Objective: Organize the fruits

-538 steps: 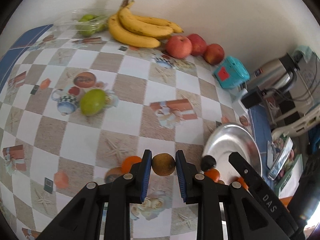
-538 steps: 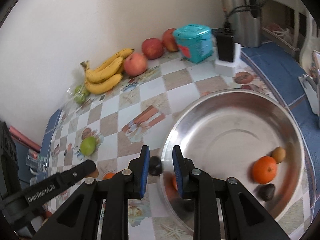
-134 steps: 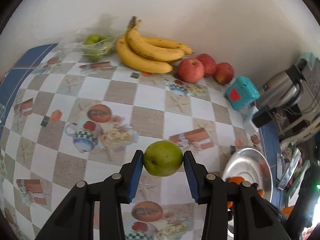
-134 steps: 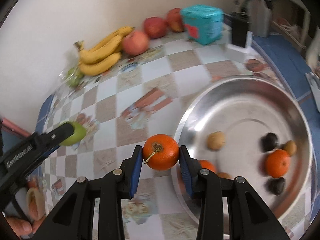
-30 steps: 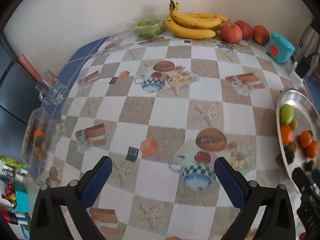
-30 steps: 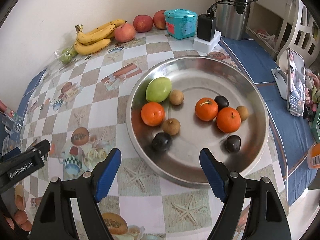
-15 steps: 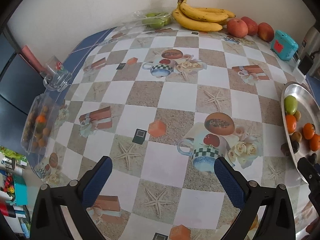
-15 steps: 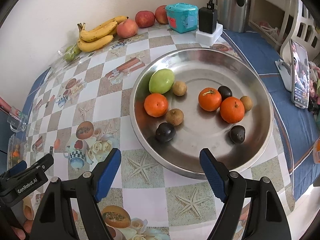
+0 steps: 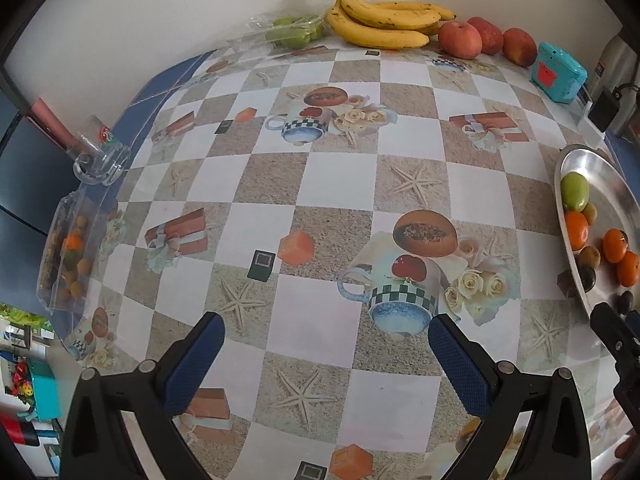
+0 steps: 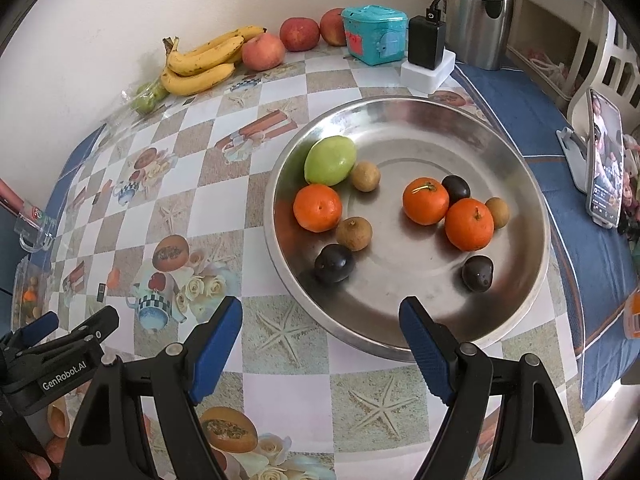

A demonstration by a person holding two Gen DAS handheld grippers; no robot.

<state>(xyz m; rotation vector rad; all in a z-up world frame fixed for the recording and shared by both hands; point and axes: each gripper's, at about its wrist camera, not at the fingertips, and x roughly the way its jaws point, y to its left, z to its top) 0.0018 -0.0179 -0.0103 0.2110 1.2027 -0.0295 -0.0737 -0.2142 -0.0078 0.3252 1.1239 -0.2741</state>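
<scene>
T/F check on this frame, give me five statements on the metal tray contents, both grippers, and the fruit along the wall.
1. The metal tray holds three oranges. True: one on its left side, two nearer the right.
2. The right gripper is clamped on an orange. False: its jaws stand wide apart with nothing between them.
3. The green fruit lies in the tray, touching its left rim area. True.
4. The bananas are in the tray. False: they lie on the table by the wall, beside the apples.
5. The left gripper holds the green fruit. False: it is open and empty over the patterned tablecloth.
</scene>
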